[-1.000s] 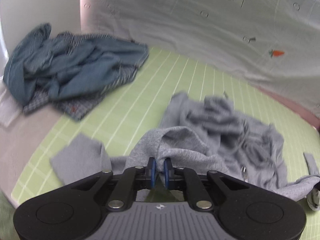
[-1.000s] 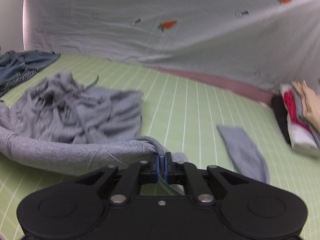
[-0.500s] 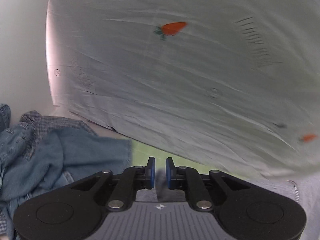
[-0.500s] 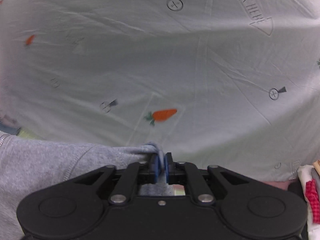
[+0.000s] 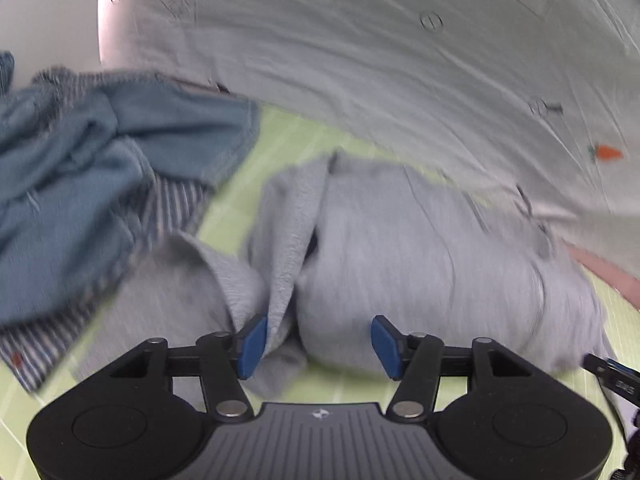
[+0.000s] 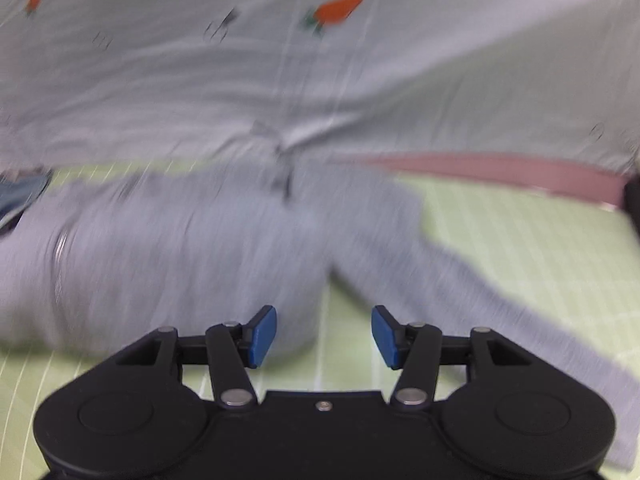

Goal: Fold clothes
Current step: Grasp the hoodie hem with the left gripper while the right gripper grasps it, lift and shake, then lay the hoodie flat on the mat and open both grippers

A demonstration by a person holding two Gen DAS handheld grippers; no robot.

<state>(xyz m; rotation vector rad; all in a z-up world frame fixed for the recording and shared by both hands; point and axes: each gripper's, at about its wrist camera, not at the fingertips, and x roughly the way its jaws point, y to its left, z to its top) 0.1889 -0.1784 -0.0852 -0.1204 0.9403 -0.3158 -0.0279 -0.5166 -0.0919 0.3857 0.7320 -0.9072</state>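
Observation:
A grey sweatshirt [image 5: 420,248] lies spread on the green striped mat [image 5: 288,136], its hem edge close to both grippers. My left gripper [image 5: 319,342] is open, its jaws wide apart, just over the sweatshirt's near edge; a fold of grey fabric touches its left finger [image 5: 252,340]. In the right wrist view the same sweatshirt [image 6: 180,248] lies to the left, with a sleeve [image 6: 480,288] running to the right. My right gripper [image 6: 324,336] is open and empty just above the mat [image 6: 520,240] at the hem. Both views are blurred.
A heap of blue denim and striped clothes [image 5: 88,184] lies on the left, next to the sweatshirt. A white sheet with carrot prints [image 5: 400,60] hangs behind the mat; it also shows in the right wrist view [image 6: 320,72]. A pink edge [image 6: 500,172] runs along the back.
Both grippers were shut on the sweatshirt and held it up facing the sheet. Now they have come down to the mat and opened, and the sweatshirt lies spread out.

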